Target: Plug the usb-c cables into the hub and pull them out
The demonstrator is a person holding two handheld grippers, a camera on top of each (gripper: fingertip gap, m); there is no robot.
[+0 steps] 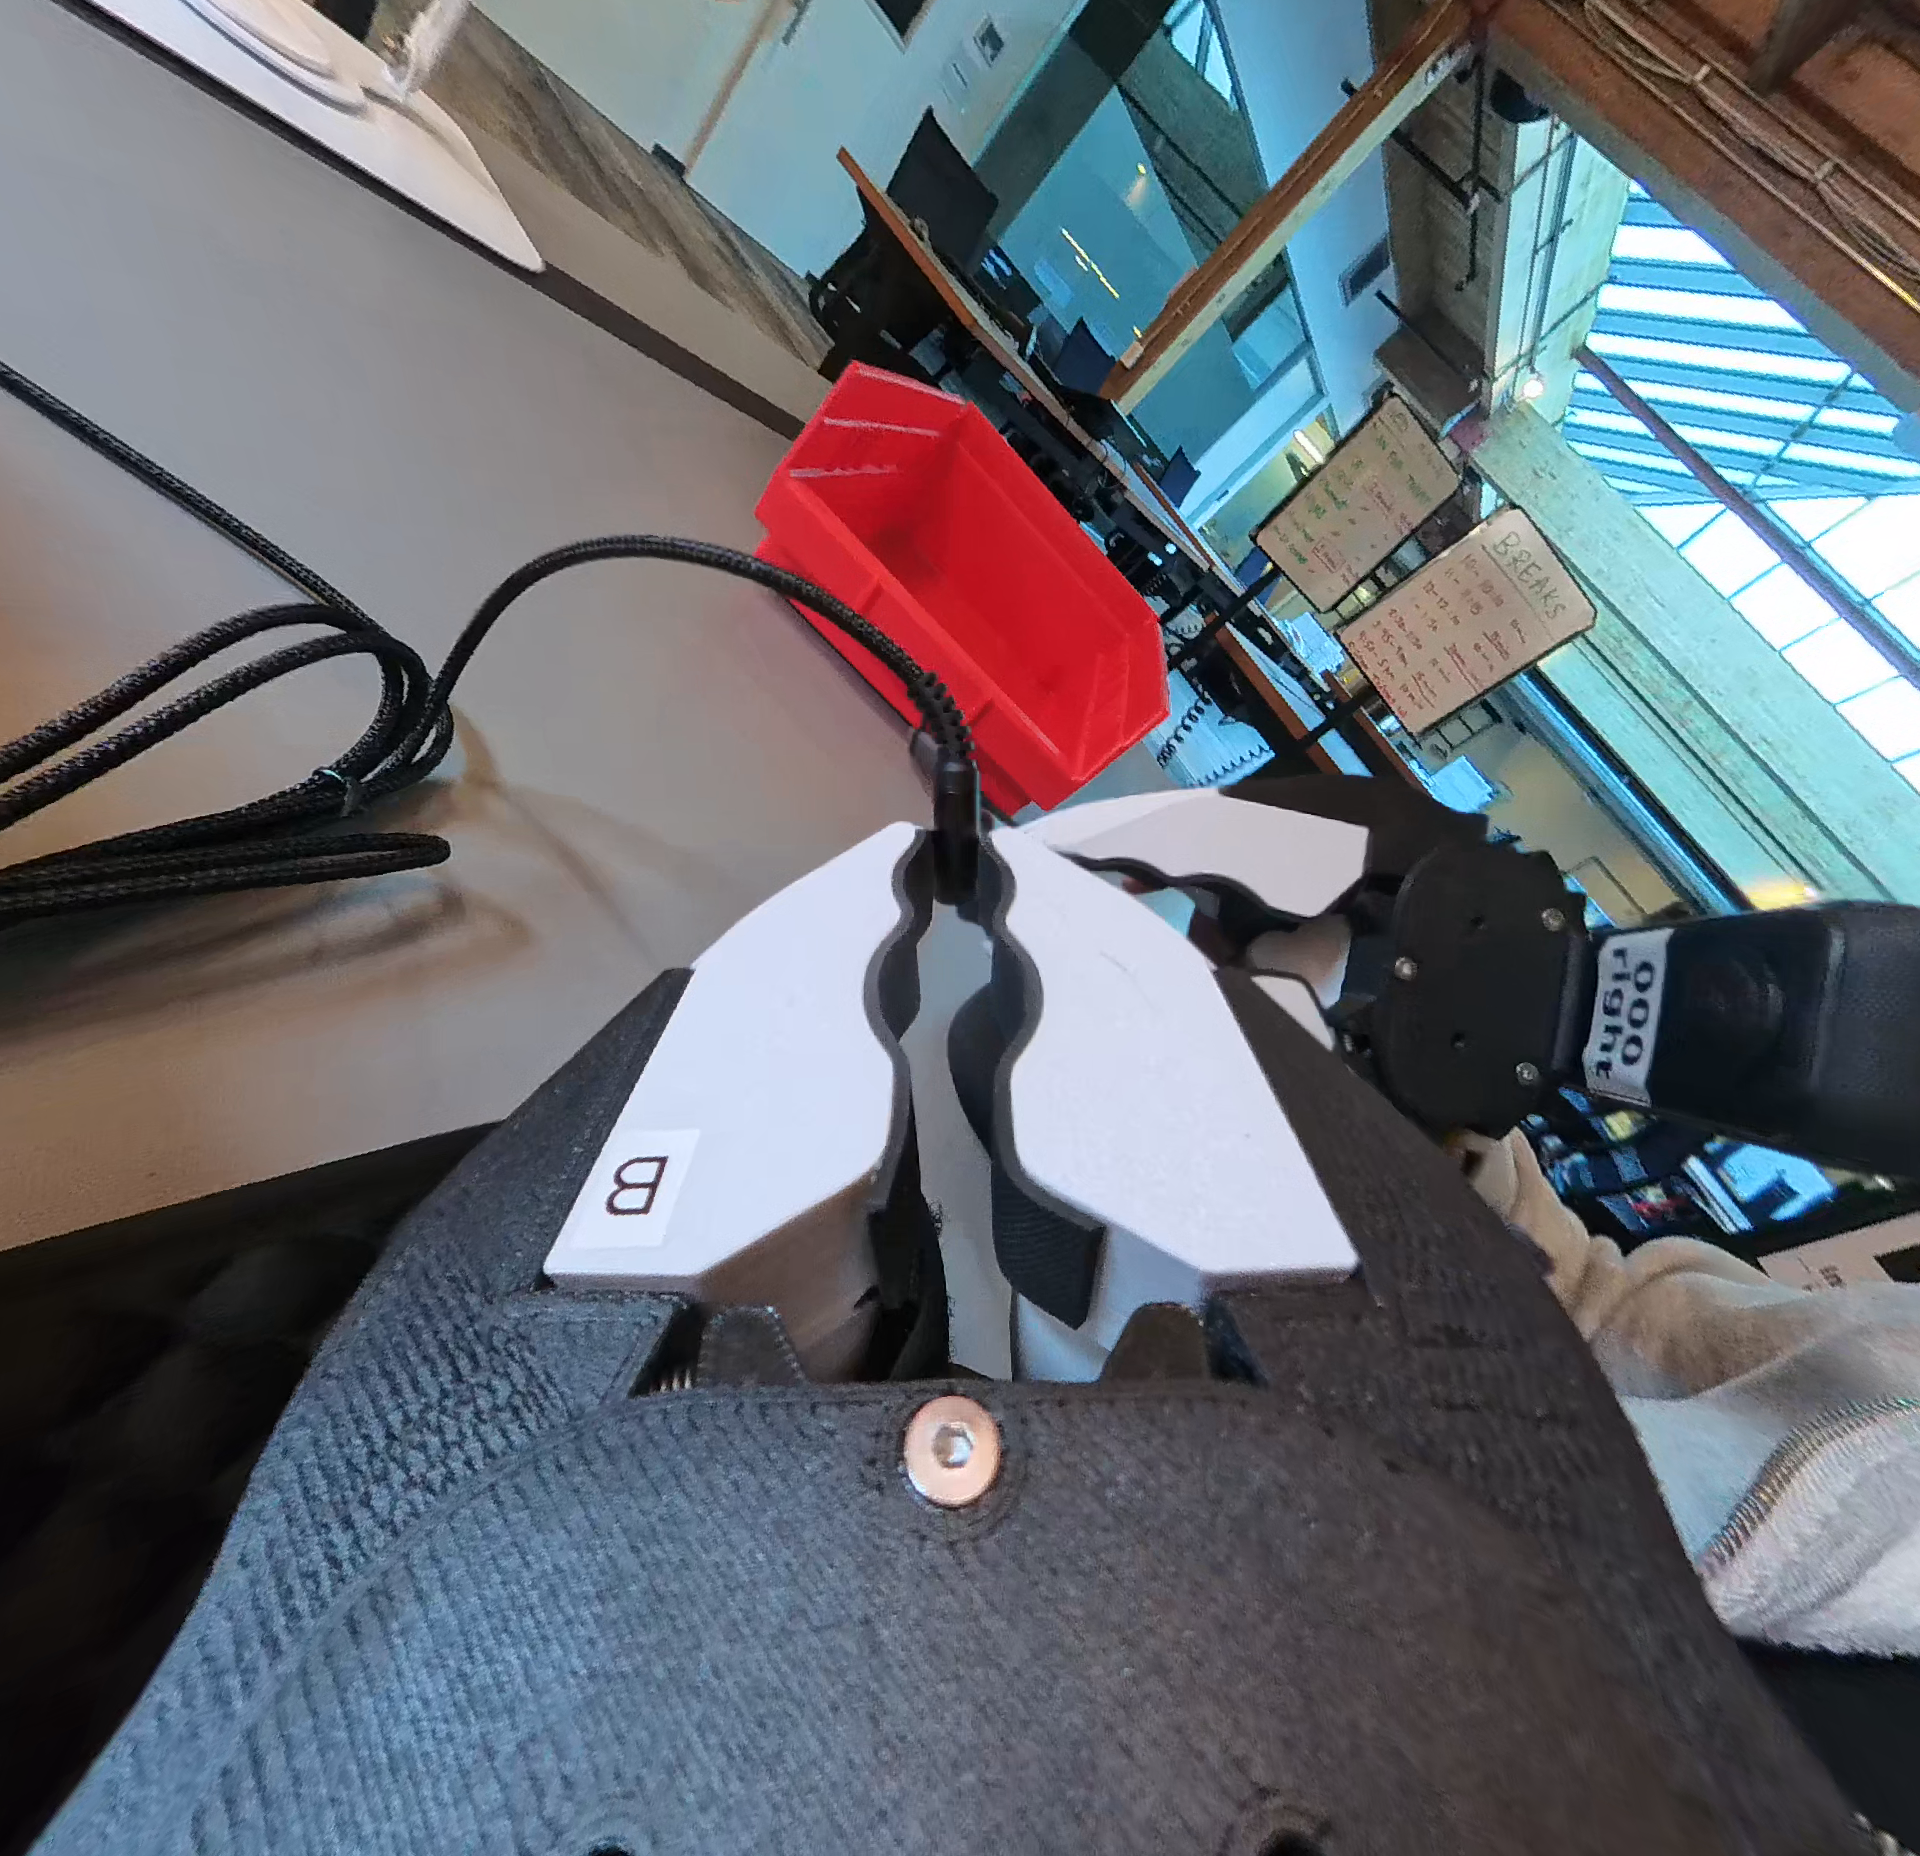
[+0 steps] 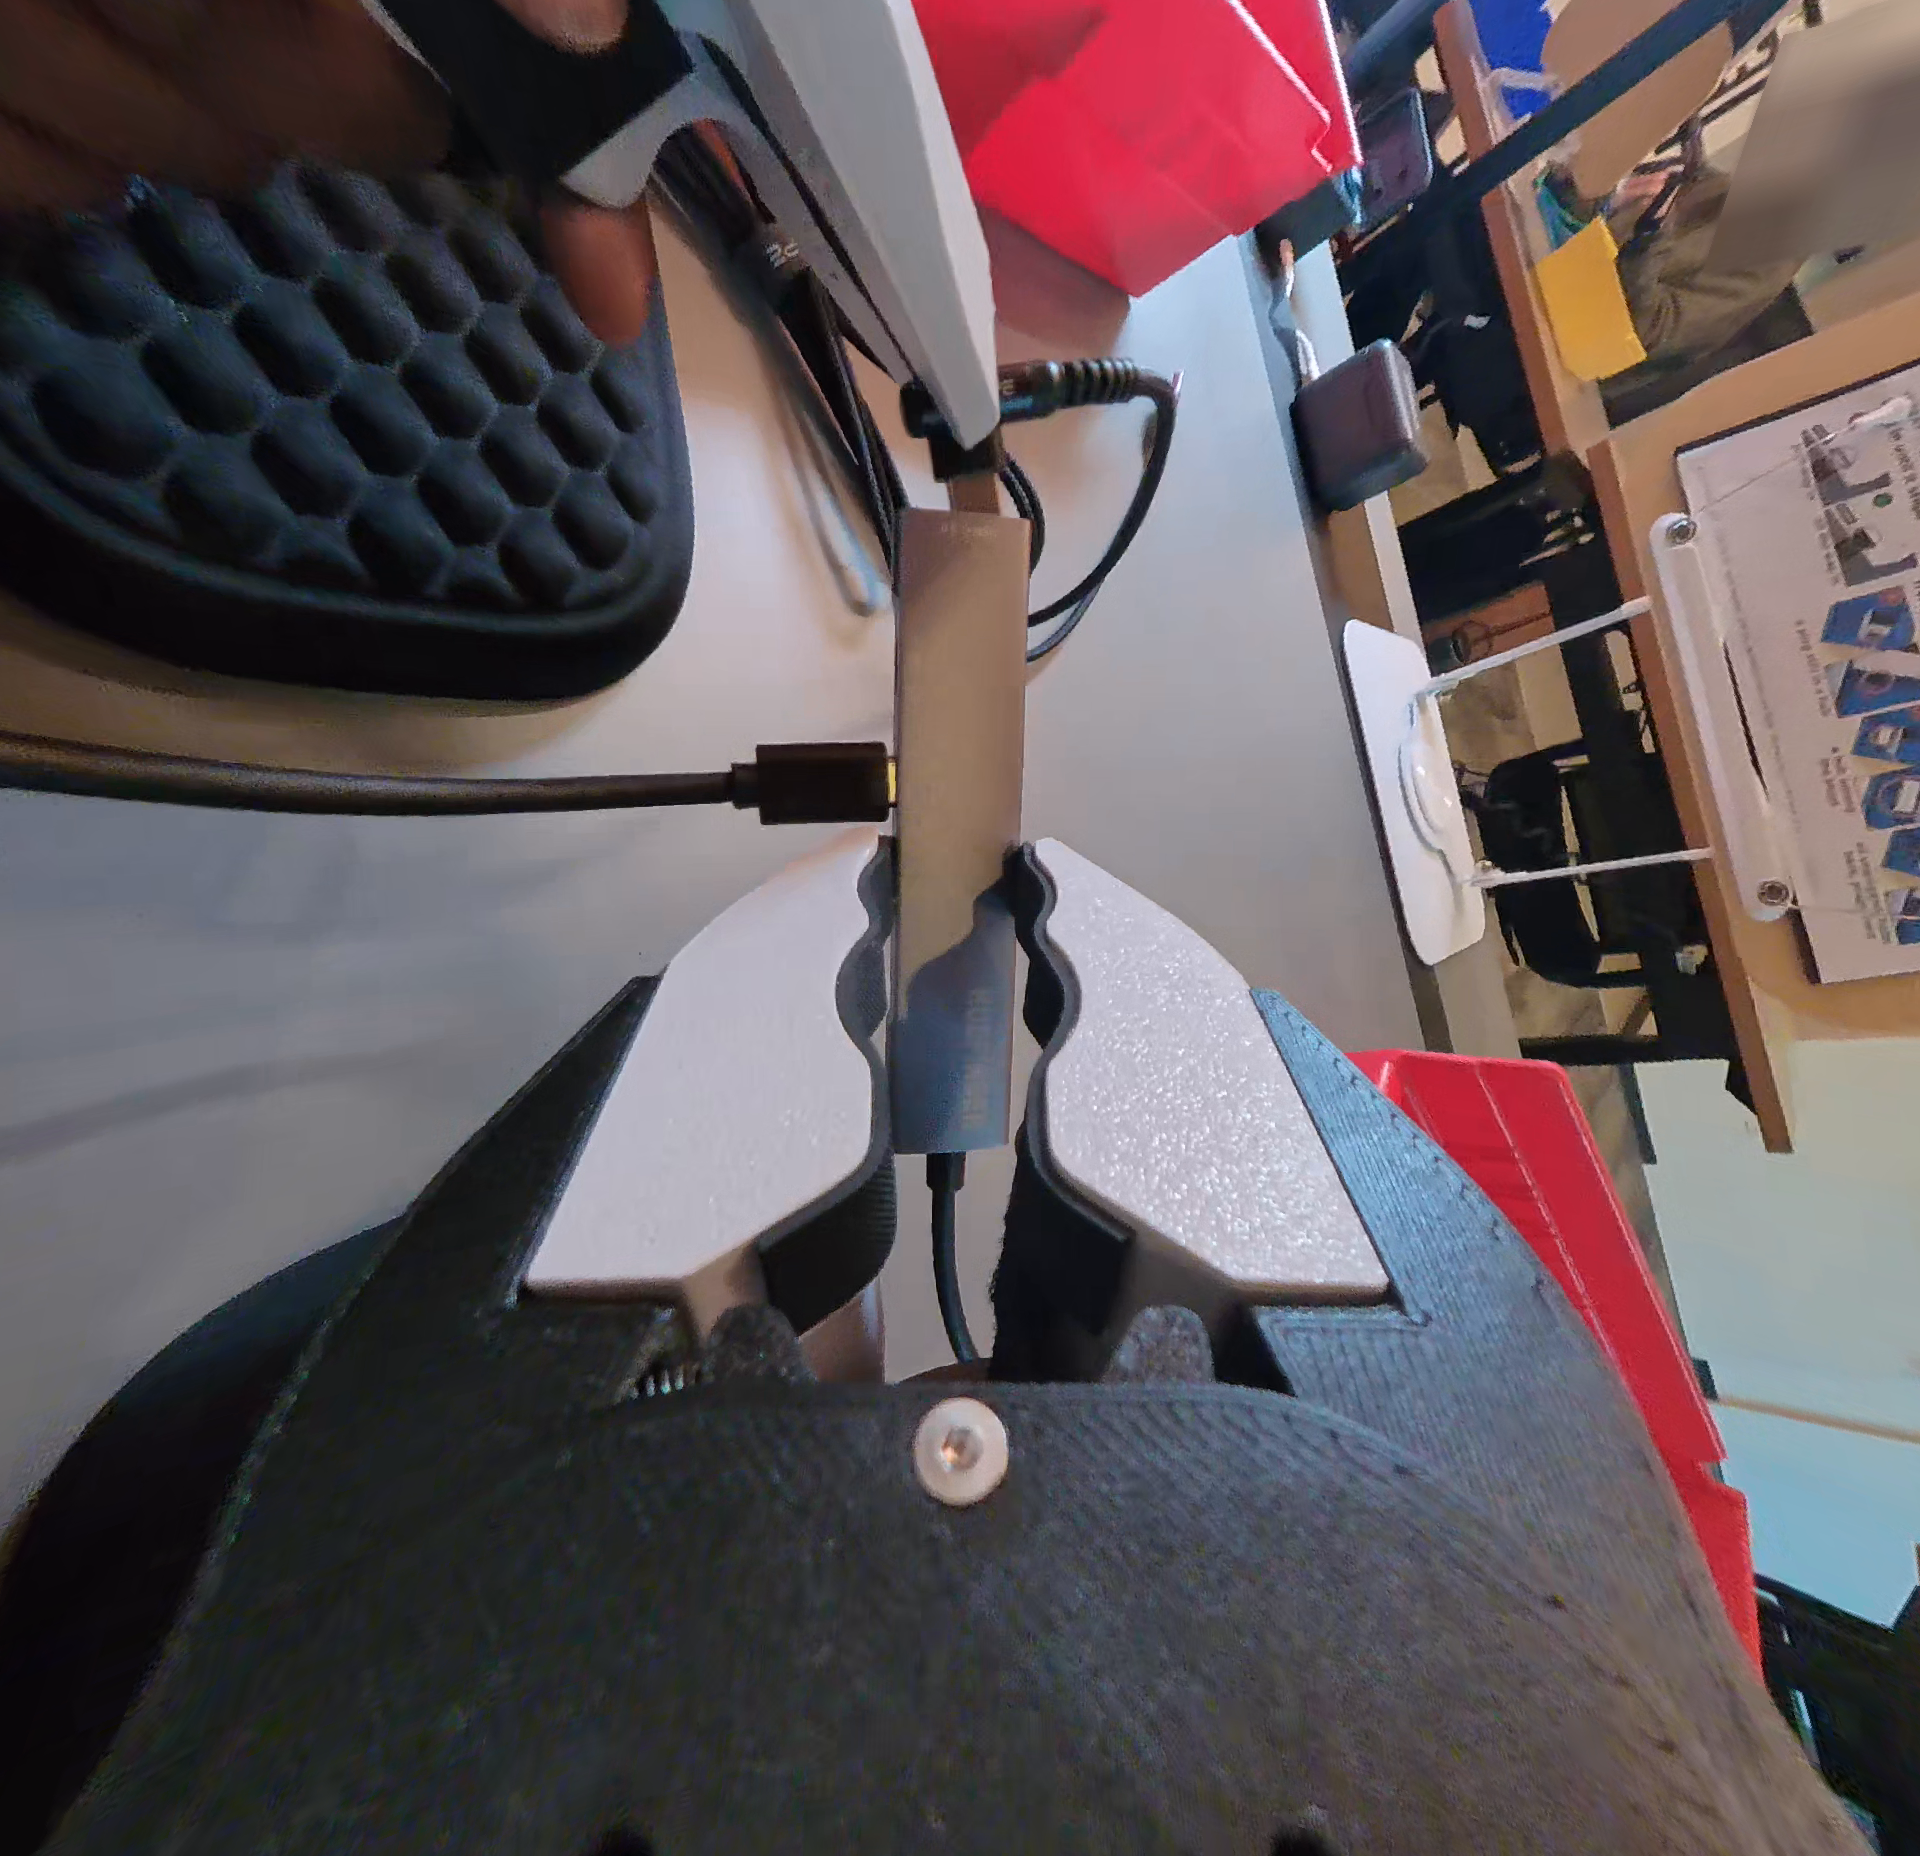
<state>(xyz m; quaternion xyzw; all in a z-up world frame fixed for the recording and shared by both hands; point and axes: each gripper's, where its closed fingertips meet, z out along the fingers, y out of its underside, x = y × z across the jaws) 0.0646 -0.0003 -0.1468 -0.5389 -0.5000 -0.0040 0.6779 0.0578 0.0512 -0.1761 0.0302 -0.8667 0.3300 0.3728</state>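
Note:
My right gripper [image 2: 956, 861] is shut on the grey hub [image 2: 961, 684], which sticks out forward between the fingers. A black USB-C plug [image 2: 821, 783] sits in the hub's left side. My left gripper [image 1: 954, 856] is shut on another black USB-C plug [image 1: 951, 798] with a braided cable [image 1: 582, 559]. In the right wrist view the left gripper's white finger [image 2: 883, 196] holds that plug [image 2: 971, 461] at the hub's far end. Its metal tip meets the hub; I cannot tell how deep it sits. The hub's own lead [image 2: 951, 1266] runs back between my right fingers.
A red bin [image 1: 977, 580] stands on the grey table just beyond the grippers, and another red bin [image 2: 1558, 1287] is at the right. A coil of black cables [image 1: 260, 746] lies to the left. A black honeycomb pad [image 2: 312, 404], a loose plug [image 2: 1070, 388] and a black box [image 2: 1361, 435] lie nearby. My hands' fingertips stand some 7 cm from each other.

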